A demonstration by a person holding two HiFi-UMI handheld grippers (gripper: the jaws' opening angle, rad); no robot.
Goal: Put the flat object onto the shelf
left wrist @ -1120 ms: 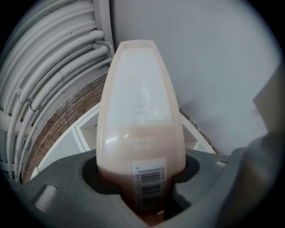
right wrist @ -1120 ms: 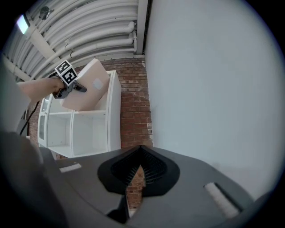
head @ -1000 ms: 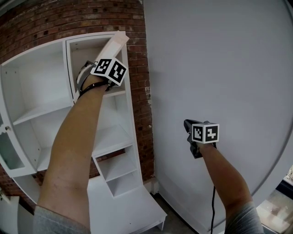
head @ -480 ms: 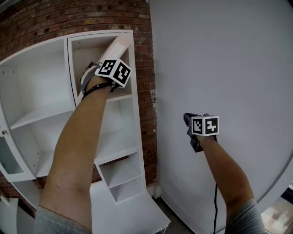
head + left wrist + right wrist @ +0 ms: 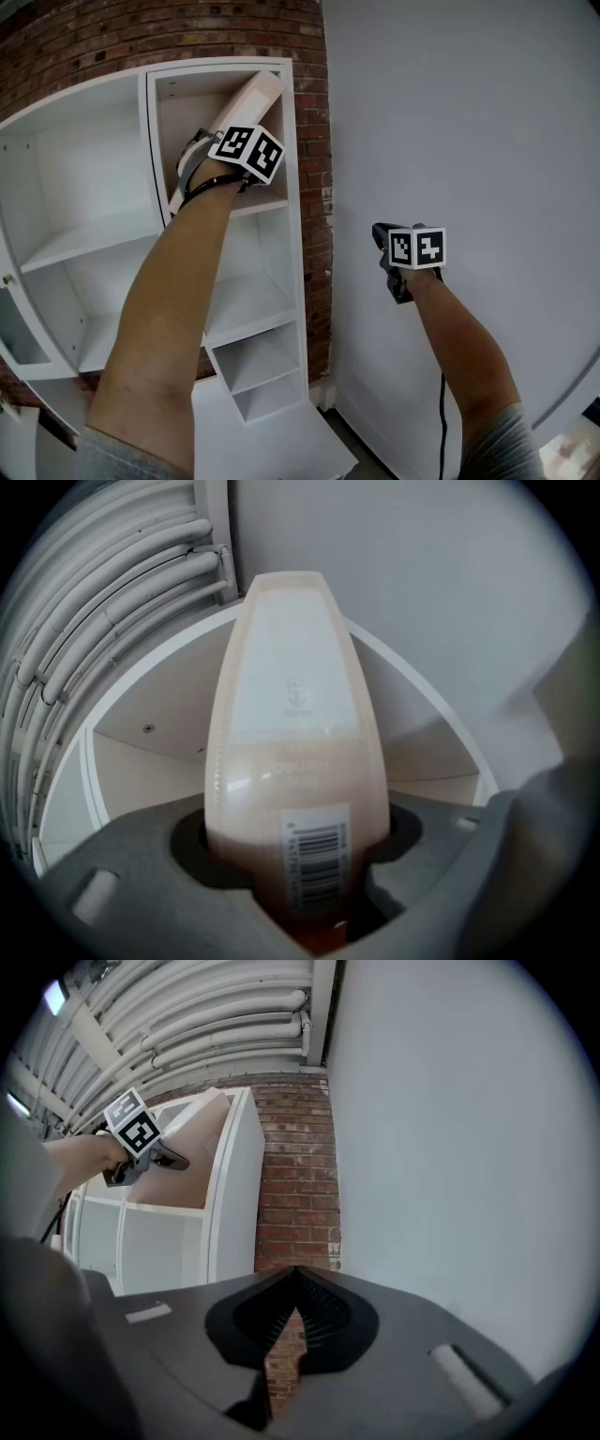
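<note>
A flat beige package (image 5: 246,105) with a barcode label (image 5: 315,860) stands tilted in my left gripper (image 5: 221,142), which is shut on its lower end. My raised left arm holds it in the top right compartment (image 5: 184,105) of the white shelf unit (image 5: 285,202), its upper end just below the compartment's roof. In the left gripper view the package (image 5: 295,714) points into that compartment. The right gripper view shows the left gripper (image 5: 141,1143) at the shelf (image 5: 230,1180). My right gripper (image 5: 386,246) hangs shut and empty before the grey wall, its jaws (image 5: 281,1330) nearly touching.
A brick wall (image 5: 314,159) runs between the shelf and a large grey wall (image 5: 469,122). White pipes (image 5: 216,1016) cross the ceiling. Lower compartments (image 5: 248,295) stand open, and a glass-fronted door (image 5: 17,323) hangs at the far left. A cable (image 5: 441,427) trails from the right gripper.
The package's upper end has come from the shelf's top edge down into the top right compartment. The view has swung left, so the shelf sits further right. The right gripper has hardly moved.
</note>
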